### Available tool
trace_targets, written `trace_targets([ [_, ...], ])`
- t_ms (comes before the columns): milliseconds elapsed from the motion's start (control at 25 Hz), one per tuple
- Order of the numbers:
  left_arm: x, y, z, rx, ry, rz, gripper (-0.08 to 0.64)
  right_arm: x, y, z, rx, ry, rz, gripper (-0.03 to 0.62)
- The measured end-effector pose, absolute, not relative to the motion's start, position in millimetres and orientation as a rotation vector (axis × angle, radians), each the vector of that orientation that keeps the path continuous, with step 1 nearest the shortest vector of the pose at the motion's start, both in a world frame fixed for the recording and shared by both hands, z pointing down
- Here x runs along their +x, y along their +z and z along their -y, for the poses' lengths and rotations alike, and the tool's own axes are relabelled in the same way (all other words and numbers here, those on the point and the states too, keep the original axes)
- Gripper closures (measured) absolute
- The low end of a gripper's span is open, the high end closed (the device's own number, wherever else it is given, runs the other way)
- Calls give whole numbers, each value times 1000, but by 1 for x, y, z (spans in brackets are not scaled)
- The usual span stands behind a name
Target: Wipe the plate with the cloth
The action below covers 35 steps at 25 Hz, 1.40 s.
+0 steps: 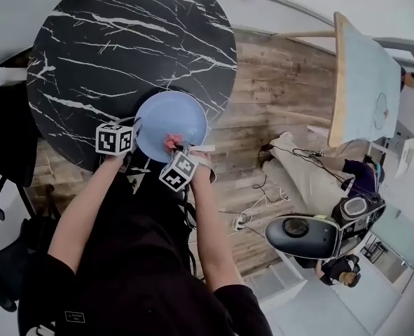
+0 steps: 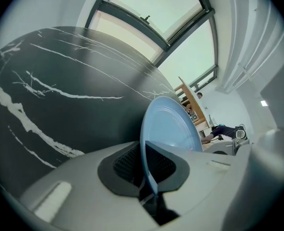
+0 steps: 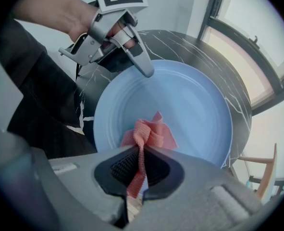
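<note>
A light blue plate (image 1: 170, 123) is held over the near edge of the round black marble table (image 1: 122, 54). My left gripper (image 1: 132, 137) is shut on the plate's left rim (image 2: 146, 153), which runs edge-on between its jaws. In the right gripper view the left gripper's fingers (image 3: 142, 67) clamp the plate (image 3: 190, 109) at its upper left. My right gripper (image 1: 178, 147) is shut on a bunched pink cloth (image 3: 145, 137) and points down at the plate. The cloth (image 1: 171, 143) lies against the plate's near part.
The marble table (image 2: 60, 90) fills the area behind the plate. A wooden floor (image 1: 277, 96) lies to the right, with a pale table (image 1: 364, 82), cables, a machine (image 1: 312, 235) and people beyond. A black chair (image 1: 3, 152) stands at the left.
</note>
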<state>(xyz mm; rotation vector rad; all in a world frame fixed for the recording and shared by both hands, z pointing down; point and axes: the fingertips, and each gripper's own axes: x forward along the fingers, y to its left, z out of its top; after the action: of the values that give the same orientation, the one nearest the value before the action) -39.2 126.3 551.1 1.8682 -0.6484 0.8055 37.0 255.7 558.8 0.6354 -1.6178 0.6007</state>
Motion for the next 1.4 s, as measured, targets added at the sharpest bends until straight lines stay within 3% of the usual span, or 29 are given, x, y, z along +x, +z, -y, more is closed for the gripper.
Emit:
trace_targets([
  [200, -35, 550, -125, 1891, 831, 616, 526, 44, 531, -246, 828, 689, 1648, 578],
  [400, -31, 541, -119, 1910, 803, 576, 445, 56, 486, -220, 1104, 674, 1722, 578],
  [720, -49, 494, -100, 2019, 726, 517, 408, 75, 384, -181, 1782, 689, 1896, 578],
  [840, -58, 459, -95, 2110, 644, 487, 447, 79, 349, -184, 2005, 710, 1905, 578],
  [960, -64, 415, -89, 2239, 524, 459, 554, 80, 314, -190, 2211, 736, 1903, 578],
  [1400, -63, 259, -108, 2653, 147, 502, 558, 72, 228, -222, 2414, 538, 1928, 578],
])
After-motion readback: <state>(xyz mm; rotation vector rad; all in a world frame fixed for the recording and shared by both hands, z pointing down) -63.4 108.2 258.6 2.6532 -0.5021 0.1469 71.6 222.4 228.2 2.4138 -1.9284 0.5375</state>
